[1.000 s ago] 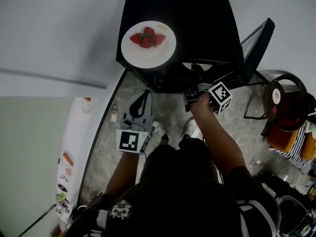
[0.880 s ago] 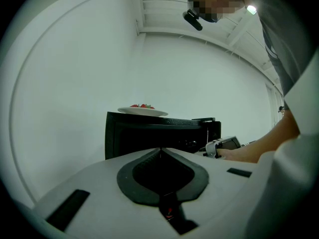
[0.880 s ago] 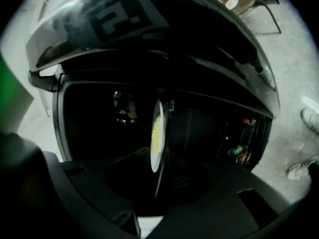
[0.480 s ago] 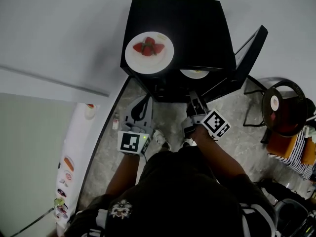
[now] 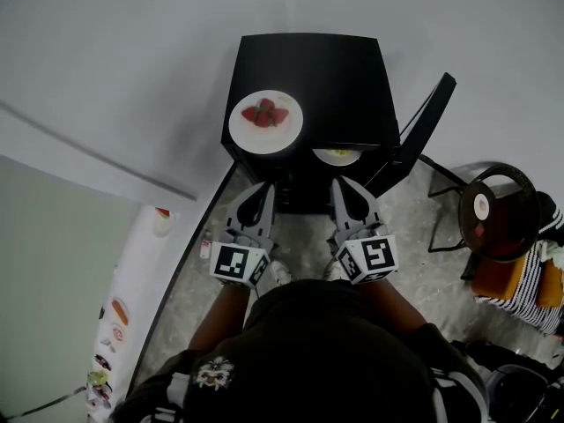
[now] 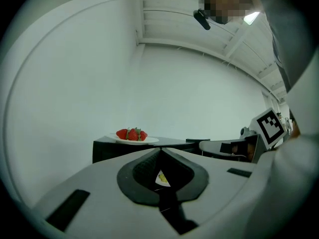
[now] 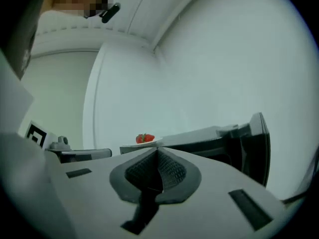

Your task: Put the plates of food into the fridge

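A black mini fridge [image 5: 308, 77] stands against the wall with its door [image 5: 421, 129] swung open to the right. On its top sits a white plate of strawberries [image 5: 265, 122], also seen as the strawberry plate [image 6: 132, 135] and as the strawberries [image 7: 144, 138]. A second white plate of food [image 5: 337, 156] lies inside the fridge, just within the opening. My left gripper [image 5: 263, 189] and right gripper [image 5: 341, 186] hover side by side in front of the fridge, both shut and empty. Their closed tips show as the left gripper [image 6: 160, 151] and right gripper [image 7: 156, 150].
A round dark stool [image 5: 492, 210] stands right of the open door, with an orange and striped bundle [image 5: 515, 280] beyond it. A long white surface with small items [image 5: 132, 298] runs along the left. The floor [image 5: 423, 263] is grey stone.
The right gripper came back out of the fridge opening, leaving the second plate inside, and now sits level with the left one. I have stepped back from the fridge.
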The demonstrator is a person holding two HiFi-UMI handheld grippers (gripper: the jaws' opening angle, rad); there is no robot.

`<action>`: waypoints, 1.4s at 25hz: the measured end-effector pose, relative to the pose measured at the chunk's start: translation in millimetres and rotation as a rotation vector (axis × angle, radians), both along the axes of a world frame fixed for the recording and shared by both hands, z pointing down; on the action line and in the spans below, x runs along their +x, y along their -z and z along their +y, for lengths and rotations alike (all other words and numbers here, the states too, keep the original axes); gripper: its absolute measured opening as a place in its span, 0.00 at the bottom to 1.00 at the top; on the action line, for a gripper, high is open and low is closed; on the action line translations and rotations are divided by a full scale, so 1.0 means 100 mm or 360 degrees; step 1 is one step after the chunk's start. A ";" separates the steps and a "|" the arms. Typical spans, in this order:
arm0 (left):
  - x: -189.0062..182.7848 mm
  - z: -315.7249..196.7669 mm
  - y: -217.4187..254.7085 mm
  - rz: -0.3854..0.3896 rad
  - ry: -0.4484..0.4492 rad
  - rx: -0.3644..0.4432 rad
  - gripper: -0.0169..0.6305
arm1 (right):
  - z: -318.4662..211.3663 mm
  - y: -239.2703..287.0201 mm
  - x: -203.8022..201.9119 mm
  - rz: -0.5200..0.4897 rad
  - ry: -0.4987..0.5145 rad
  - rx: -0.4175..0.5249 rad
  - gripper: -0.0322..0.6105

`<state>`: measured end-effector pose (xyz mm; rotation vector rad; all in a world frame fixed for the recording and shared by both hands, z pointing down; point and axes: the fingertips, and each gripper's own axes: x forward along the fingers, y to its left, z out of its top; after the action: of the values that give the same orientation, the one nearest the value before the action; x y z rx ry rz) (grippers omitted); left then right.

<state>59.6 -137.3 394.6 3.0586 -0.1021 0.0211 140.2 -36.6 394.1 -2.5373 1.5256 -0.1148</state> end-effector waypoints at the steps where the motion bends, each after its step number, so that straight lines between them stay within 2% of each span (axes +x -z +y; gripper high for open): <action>1: 0.00 0.02 0.02 0.0005 -0.0004 0.0004 0.06 | 0.02 0.06 0.01 0.0062 -0.0010 -0.0010 0.09; 5: -0.01 0.11 0.09 0.0022 -0.0027 0.0018 0.06 | 0.07 0.27 0.03 0.0234 -0.0041 -0.0005 0.09; 11: 0.02 0.19 0.08 -0.0026 -0.0012 0.0061 0.06 | 0.08 0.40 0.01 0.0294 -0.0035 0.0024 0.09; 15: 0.03 0.11 0.21 0.0062 0.0038 0.0011 0.06 | 0.10 0.37 0.02 0.0237 -0.0048 0.0035 0.09; 19: 0.02 -0.01 0.31 0.0133 0.0129 -0.0098 0.06 | 0.11 0.26 0.01 0.0135 -0.0046 0.0020 0.09; 21: 0.03 -0.03 0.33 0.0171 0.0128 -0.0244 0.06 | 0.11 0.23 -0.02 0.0119 -0.0026 0.0016 0.09; 26: 0.08 -0.14 0.31 0.0264 0.0089 -0.0778 0.06 | 0.04 0.27 -0.09 0.0136 0.0024 0.0033 0.09; 27: 0.10 -0.17 0.30 0.0295 0.0073 -0.0896 0.09 | 0.03 0.28 -0.10 0.0143 0.0032 0.0034 0.09; 29: 0.12 -0.21 0.29 0.0351 0.0061 -0.1156 0.22 | 0.02 0.30 -0.12 0.0188 0.0039 0.0028 0.09; 33: 0.14 -0.35 0.14 0.0450 0.0109 -0.1699 0.24 | -0.02 0.39 -0.24 0.0319 0.0063 0.0012 0.09; 35: 0.19 -0.42 0.12 0.0507 0.0086 -0.1892 0.24 | -0.02 0.35 -0.26 0.0319 0.0077 -0.0004 0.09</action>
<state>78.4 -179.0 382.8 1.8414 -0.0986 -0.2927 114.2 -38.4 358.9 -2.5809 1.6577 0.1356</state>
